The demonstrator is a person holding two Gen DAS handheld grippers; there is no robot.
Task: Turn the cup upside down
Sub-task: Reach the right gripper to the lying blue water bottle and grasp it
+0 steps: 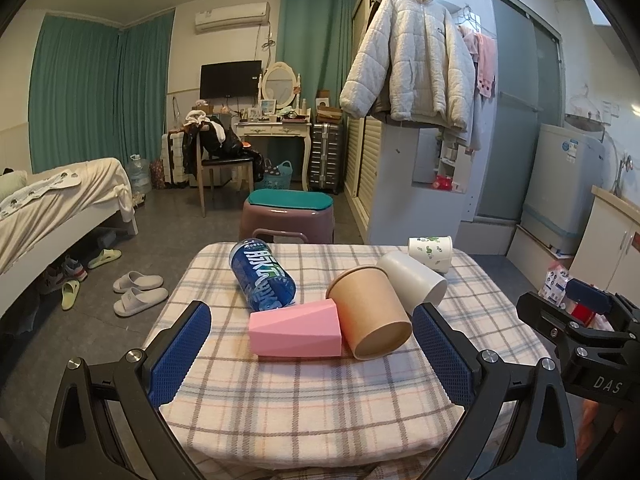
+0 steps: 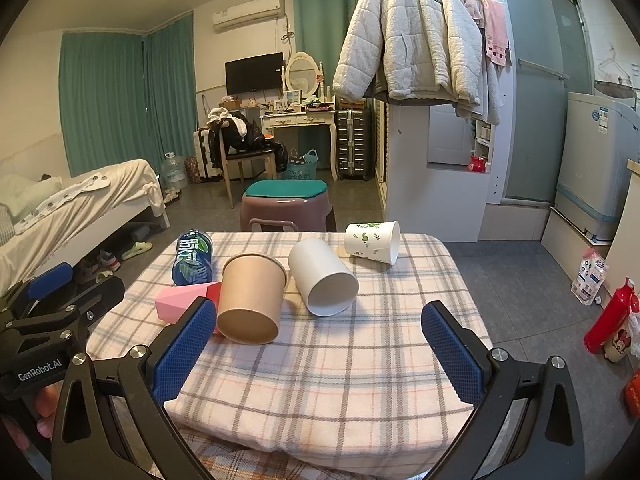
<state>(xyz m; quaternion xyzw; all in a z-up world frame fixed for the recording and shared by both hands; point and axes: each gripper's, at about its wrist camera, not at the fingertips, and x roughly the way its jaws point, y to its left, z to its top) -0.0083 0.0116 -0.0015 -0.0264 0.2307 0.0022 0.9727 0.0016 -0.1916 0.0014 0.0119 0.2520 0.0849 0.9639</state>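
Several cups lie on their sides on a small table with a plaid cloth (image 1: 304, 392) (image 2: 360, 352). A brown paper cup (image 1: 370, 314) (image 2: 252, 298) lies in the middle, its base toward me. Beside it lie a plain white cup (image 1: 414, 282) (image 2: 322, 276), a pink faceted cup (image 1: 294, 330) (image 2: 180, 302) and, at the far edge, a white cup with green leaf print (image 1: 432, 253) (image 2: 372, 242). A blue can (image 1: 262, 276) (image 2: 192, 258) lies at the left. My left gripper (image 1: 312, 360) is open, near the table's front. My right gripper (image 2: 320, 354) is open too, short of the cups.
A purple stool with a teal cushion (image 1: 289, 212) (image 2: 286, 202) stands just behind the table. A bed (image 1: 52, 208) is at the left, slippers (image 1: 138, 292) on the floor. A red bottle (image 2: 610, 316) stands on the floor at the right.
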